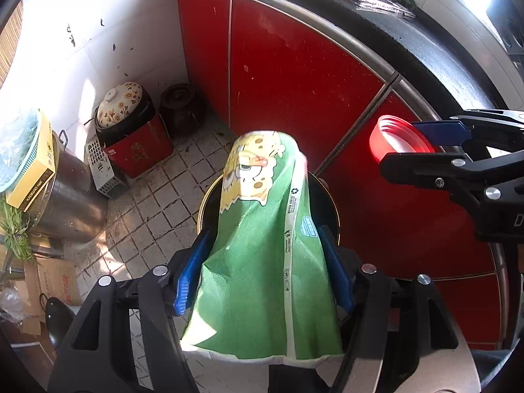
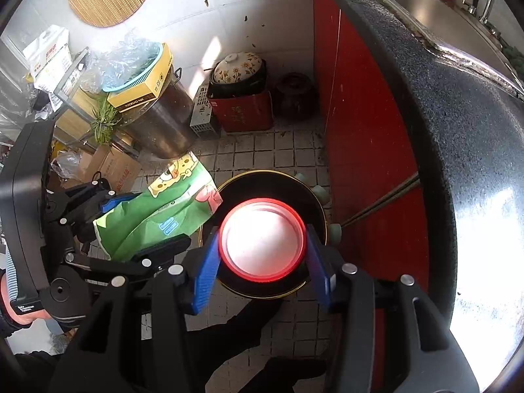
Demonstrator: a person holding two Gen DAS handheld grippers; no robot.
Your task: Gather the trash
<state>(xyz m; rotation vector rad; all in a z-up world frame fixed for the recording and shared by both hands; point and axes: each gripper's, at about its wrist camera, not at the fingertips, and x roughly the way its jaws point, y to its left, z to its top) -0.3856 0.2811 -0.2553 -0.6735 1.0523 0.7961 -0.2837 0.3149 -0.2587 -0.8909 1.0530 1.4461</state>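
Small white floor tiles (image 2: 262, 150) with dirty lines ran between the shiny red cupboard doors (image 1: 294, 75) and a white wall. Above the doors sat the dark speckled counter (image 2: 458, 131).

My left tool (image 1: 262, 268) pinched a crumpled green snack bag with a yellow cartoon face (image 1: 262, 229). Its blue pads (image 1: 188, 275) pressed the bag from both sides. The bag hung right over the round black bin with a gold rim (image 2: 314, 203) on the floor.

My right tool (image 2: 262, 262) pinched a round red plastic lid (image 2: 262, 239). One blue pad touched each side of the lid. The lid was also just above the bin, beside the green bag.

Back in the corner stood a pot with a flowery lid (image 2: 237, 67) on a red box (image 2: 244, 113). A dark brown jar (image 2: 294, 93) was next to it. A big steel pot (image 1: 70, 196) held a yellow box (image 1: 32, 170).
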